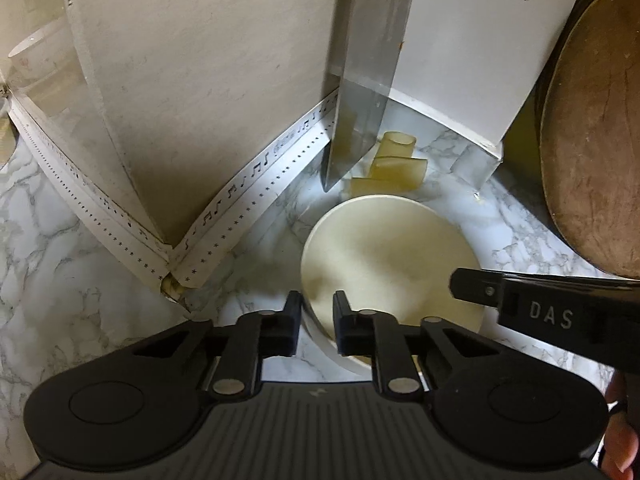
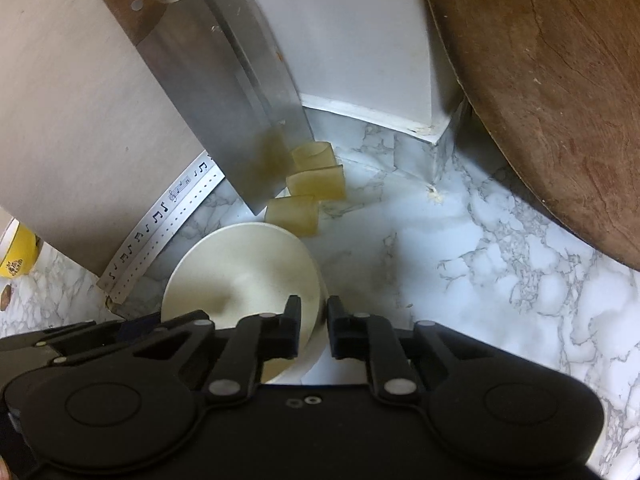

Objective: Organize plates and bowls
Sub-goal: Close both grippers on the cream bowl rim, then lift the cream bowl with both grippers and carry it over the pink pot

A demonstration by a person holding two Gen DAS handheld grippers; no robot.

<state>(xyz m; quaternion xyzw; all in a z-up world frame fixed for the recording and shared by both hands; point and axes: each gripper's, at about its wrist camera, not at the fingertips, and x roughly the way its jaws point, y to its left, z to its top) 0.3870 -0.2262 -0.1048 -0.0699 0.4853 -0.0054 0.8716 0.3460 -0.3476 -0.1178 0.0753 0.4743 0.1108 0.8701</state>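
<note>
A cream bowl [image 1: 384, 264] [image 2: 244, 272] sits on the marble counter [image 1: 60, 280] [image 2: 460, 264] in a corner. My left gripper [image 1: 317, 312] is shut on the bowl's near left rim, which runs between its two pads. In the right wrist view my right gripper [image 2: 314, 318] is shut on the bowl's right rim, one pad inside and one outside. One of the right gripper's fingers [image 1: 476, 288] reaches over the bowl's right edge in the left wrist view.
A steel cleaver [image 1: 360, 80] [image 2: 232, 92] leans against the wall just behind the bowl. Three yellowish translucent pieces [image 1: 396, 160] [image 2: 312, 184] lie beside its tip. A round wooden board [image 1: 592, 140] [image 2: 552, 80] stands at the right. A yellow cup [image 2: 16, 256] is at far left.
</note>
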